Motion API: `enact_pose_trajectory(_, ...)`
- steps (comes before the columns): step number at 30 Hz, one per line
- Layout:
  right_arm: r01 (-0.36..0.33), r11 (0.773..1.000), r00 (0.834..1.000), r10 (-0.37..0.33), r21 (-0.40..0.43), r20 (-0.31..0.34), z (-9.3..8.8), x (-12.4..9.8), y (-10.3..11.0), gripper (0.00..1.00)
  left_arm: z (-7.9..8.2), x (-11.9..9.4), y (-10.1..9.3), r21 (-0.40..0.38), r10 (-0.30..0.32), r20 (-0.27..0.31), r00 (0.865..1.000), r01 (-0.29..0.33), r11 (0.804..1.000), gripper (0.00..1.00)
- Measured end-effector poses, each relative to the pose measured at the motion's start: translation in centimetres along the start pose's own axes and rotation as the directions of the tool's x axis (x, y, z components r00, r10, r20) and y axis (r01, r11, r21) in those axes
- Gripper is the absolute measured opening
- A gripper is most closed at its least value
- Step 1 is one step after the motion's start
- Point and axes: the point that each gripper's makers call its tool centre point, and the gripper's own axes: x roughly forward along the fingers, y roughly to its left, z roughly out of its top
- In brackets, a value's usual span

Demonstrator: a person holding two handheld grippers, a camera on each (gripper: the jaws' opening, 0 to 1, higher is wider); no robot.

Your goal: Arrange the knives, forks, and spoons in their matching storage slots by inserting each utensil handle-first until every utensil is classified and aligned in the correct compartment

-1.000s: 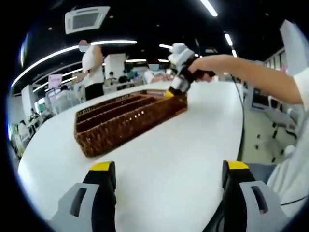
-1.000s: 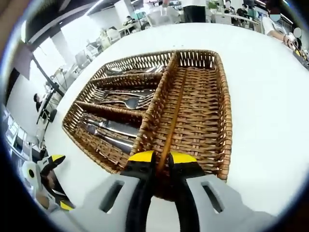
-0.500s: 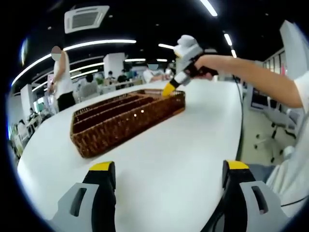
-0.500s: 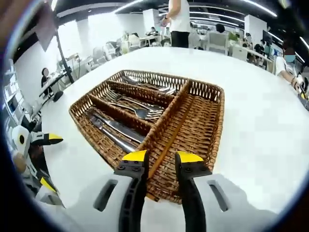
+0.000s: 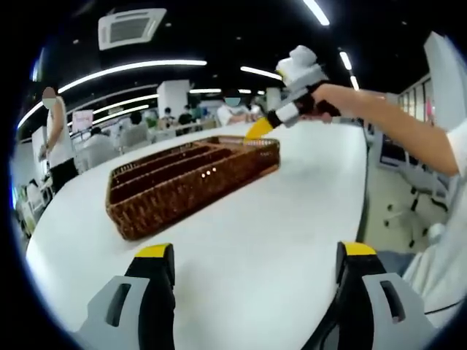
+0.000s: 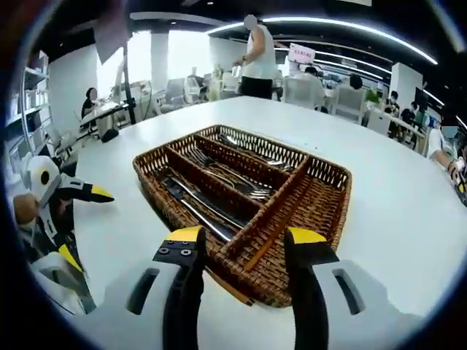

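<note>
Just beyond the spread-jawed right tool (image 6: 244,244) lies the wicker tray (image 6: 321,191); left tool (image 5: 255,259) gapes too.

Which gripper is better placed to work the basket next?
Right. The right gripper hangs open at the wicker basket's near end; the left gripper, also open, sits farther back over bare table.

Left gripper (image 5: 248,255): jaws spread wide apart, holding nothing, low over the near edge of the table (image 5: 277,219).
Right gripper (image 6: 243,239): jaws parted, nothing between them; in the left gripper view it hangs above the table's far edge, yellow tips angled downward.
Right arm (image 5: 394,124): bare forearm stretched out across the table's right side, hand wrapped around the gripper's handle.
</note>
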Motion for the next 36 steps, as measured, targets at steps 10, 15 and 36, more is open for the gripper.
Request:
enact_pose_trajectory(10, -0.052, 0.997, 0.997, 0.055, -0.064, 0.046, 1.7, -0.8, 0.5, 0.49, 0.6, 0.2, 0.8, 0.000, -0.008, 0.014, 1.000, 0.008, 1.000, 0.93)
enact_pose_trajectory(15, -0.059, 0.993, 0.996, 0.065, -0.098, 0.059, 1.5, -1.0, 0.8, 0.59, 0.2, 0.2, 1.2, 0.001, -0.005, 0.001, 1.000, 0.005, 1.000, 0.94)
enact_pose_trajectory(36, -0.188, 0.974, 0.982, 0.185, -0.129, -0.035, -4.3, -1.1, 5.1, 0.60, 0.0, 0.3, 0.8, -0.009, 0.001, -0.002, 1.000, -0.001, 1.000, 0.93)
